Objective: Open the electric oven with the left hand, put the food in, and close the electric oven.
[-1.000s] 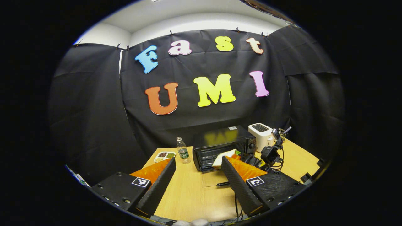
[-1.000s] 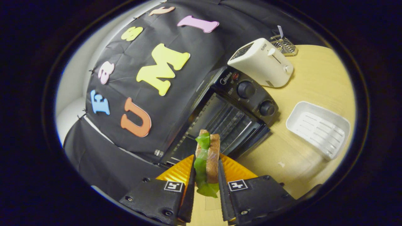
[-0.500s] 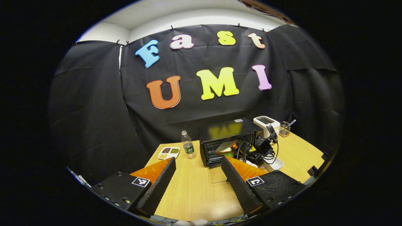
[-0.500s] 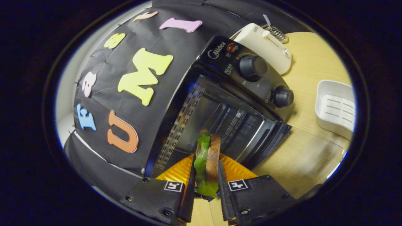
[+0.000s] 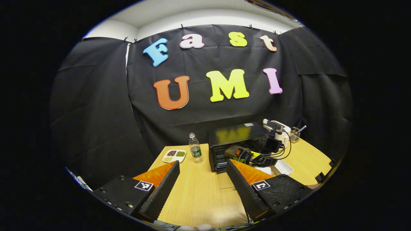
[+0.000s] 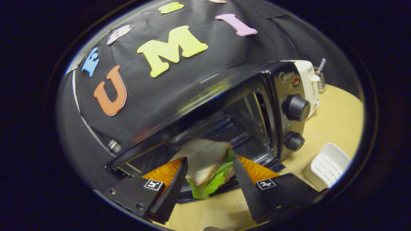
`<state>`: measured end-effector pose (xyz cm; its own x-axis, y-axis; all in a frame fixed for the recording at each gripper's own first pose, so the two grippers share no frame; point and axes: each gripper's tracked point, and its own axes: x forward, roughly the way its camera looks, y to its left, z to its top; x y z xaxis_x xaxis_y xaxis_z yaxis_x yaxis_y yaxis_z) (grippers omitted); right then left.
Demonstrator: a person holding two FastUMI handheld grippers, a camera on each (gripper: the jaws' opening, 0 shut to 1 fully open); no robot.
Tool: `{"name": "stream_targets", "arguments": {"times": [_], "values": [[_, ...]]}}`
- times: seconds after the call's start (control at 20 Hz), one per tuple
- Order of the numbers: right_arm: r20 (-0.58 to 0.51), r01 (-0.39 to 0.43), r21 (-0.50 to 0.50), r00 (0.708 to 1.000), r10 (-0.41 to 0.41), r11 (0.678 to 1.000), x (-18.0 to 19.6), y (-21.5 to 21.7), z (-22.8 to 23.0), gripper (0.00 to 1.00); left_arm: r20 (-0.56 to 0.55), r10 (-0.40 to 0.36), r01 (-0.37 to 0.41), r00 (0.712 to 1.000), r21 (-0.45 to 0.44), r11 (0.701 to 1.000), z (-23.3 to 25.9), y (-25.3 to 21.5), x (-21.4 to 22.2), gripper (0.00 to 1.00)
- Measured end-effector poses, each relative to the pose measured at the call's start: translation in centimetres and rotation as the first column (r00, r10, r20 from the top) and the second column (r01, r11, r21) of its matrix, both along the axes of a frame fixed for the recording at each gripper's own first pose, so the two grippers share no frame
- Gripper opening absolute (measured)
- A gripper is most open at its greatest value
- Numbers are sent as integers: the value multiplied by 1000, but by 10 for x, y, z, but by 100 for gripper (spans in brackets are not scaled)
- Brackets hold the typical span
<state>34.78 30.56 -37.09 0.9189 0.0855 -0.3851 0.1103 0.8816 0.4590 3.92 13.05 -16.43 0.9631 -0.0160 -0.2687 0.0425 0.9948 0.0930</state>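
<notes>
Right gripper (image 6: 208,179): jaws spread apart, sandwich (image 6: 205,163) seen between them, lying flat in the mouth of the electric oven (image 6: 224,106). Contact between the fingers and the sandwich cannot be confirmed; a gap is visible on each side. Bread face and green lettuce edge are seen; the sandwich's underside and whatever carries it are hidden. The oven door is down but mostly covered by the fingers and the sandwich. Oven interior is dark and blurred; rack detail is hard to make out. Two knobs (image 6: 295,107) are seen on the oven's right panel.

Left gripper (image 5: 202,179): jaws wide apart, nothing between them, held over the near part of the table (image 5: 199,199).

In the left gripper view the oven (image 5: 234,134) is placed at the table's far edge, near the middle. Its opening is largely blocked by the right gripper (image 5: 247,155) with its camera and cables, so the sandwich is not resolved there.

A white toaster (image 6: 308,80) is set just right of the oven, partly hidden behind it, with a small wire holder (image 5: 294,134) beyond, cut off in the right gripper view. A white tray (image 6: 327,165) lies on the table right of the oven front. A water bottle (image 5: 195,149) stands left of the oven, and a divided dish (image 5: 174,155) towards the far-left corner.
</notes>
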Motion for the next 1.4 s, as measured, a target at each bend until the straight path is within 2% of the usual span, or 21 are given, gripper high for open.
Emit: {"name": "stream_targets", "arguments": {"times": [0.05, 0.1, 0.3, 0.5, 0.7, 0.9, 1.05, 1.25, 1.4], "values": [[-2, -12, -32, 1000, 12, 999, -7, -3, 3, 88, 0, 2, -2, 1000, -4, 1000, -1, 0, 0, 96], [-15, -31, -41, 999, 31, 999, -15, -3, 4, 99, 3, 4, -4, 1000, -10, 1000, -1, -1, 1, 96], [-29, -124, -54, 992, 123, 991, -69, -7, 25, 99, 14, 12, -12, 1000, -39, 999, -4, -2, 3, 96], [18, -175, -222, 983, 184, 959, -126, -51, 72, 99, 17, 14, -13, 1000, -45, 999, -11, -8, 5, 96], [110, -140, -354, 976, 190, 925, -154, -118, 136, 99, 3, 32, -32, 999, -43, 999, -26, -15, 7, 96], [170, -108, -389, 968, 186, 915, -173, -165, 176, 99, -47, 42, -44, 998, -37, 998, -59, -37, 12, 96], [202, -95, -422, 960, 195, 902, -190, -191, 201, 99, -98, 40, -45, 994, -52, 998, -92, -63, 14, 96], [220, -97, -520, 945, 242, 849, -209, -216, 222, 100, -180, 32, -48, 983, -87, 995, -145, -96, 20, 96], [218, -113, -510, 942, 255, 853, -221, -225, 233, 100, -226, 11, -33, 974, -96, 995, -180, -118, 28, 96]]}}
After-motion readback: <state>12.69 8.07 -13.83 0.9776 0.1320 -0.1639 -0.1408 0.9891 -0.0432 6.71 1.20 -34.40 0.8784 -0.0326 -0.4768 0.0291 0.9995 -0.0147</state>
